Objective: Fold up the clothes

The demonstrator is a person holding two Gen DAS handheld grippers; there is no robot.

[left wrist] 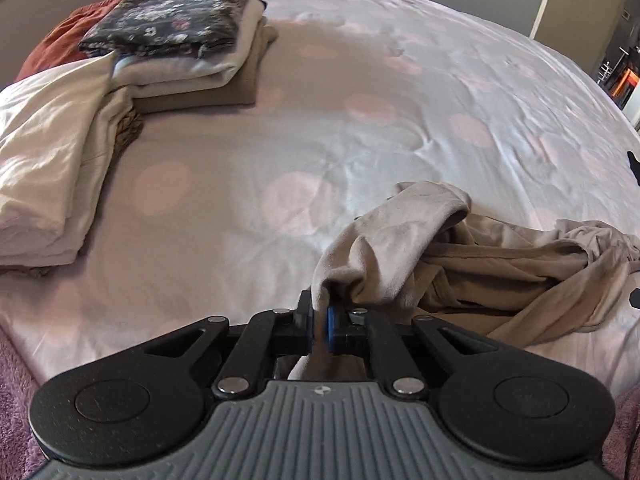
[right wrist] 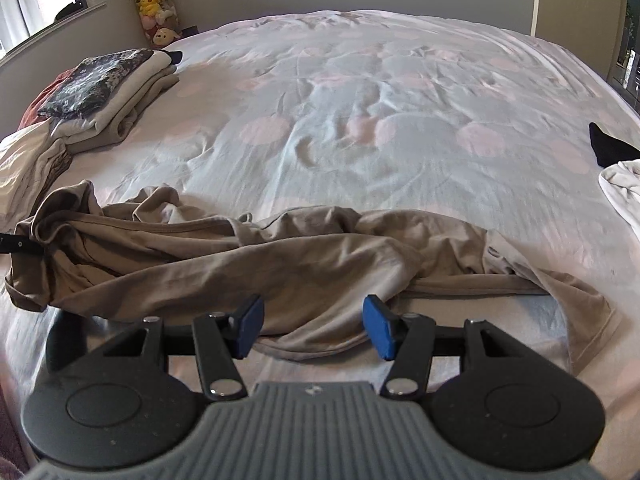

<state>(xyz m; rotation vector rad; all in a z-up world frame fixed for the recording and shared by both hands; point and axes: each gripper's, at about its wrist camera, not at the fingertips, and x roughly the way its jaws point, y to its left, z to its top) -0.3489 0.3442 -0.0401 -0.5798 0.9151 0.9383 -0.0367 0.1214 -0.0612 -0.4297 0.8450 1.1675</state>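
Left gripper pinches one end of crumpled beige garment lying on dotted bedsheet. Right gripper spread, hovering over garment's near hem, fabric between the pads, not pinched.

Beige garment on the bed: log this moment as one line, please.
left gripper: shut on beige garment | right gripper: open over hem, no grip | garment: crumpled, unfolded | folded stack: far left on bed

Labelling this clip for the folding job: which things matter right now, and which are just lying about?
In play: beige garment; left tool, shut on it; right tool, open.
Lying about: folded stack; white cloth; plush toys.
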